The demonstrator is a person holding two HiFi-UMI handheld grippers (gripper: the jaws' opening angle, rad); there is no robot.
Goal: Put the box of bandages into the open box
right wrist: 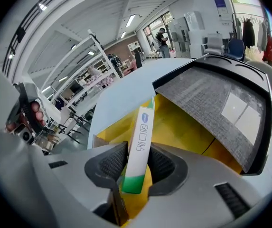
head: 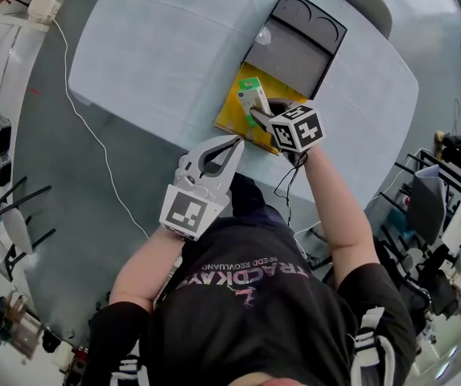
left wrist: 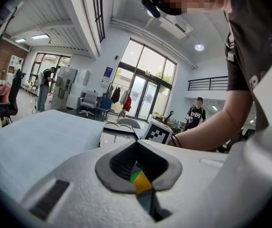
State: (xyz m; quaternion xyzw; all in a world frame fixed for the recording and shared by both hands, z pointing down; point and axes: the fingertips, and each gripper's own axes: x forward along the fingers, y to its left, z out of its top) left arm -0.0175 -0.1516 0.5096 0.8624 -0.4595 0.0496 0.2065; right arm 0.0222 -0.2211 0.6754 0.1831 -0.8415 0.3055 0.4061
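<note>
The bandage box (head: 253, 95), white with a green end, stands tilted in the yellow inside of the open box (head: 232, 117), whose grey-lined lid (head: 294, 48) lies folded back. My right gripper (head: 257, 117) reaches steeply down over it. In the right gripper view the bandage box (right wrist: 141, 139) stands between the pads of the right gripper (right wrist: 136, 151), leaning on the left pad, with a sliver of yellow showing beside the other pad. My left gripper (head: 232, 141) hovers just in front of the open box, its tips together and nothing held. Yellow and green show through the gap in the left gripper (left wrist: 137, 148).
The open box sits near the front edge of a pale round table (head: 158, 47). A white cable (head: 93, 135) runs over the floor at the left. Racks and chairs stand around the room. The right gripper's marker cube (left wrist: 155, 132) rises beyond my left jaws.
</note>
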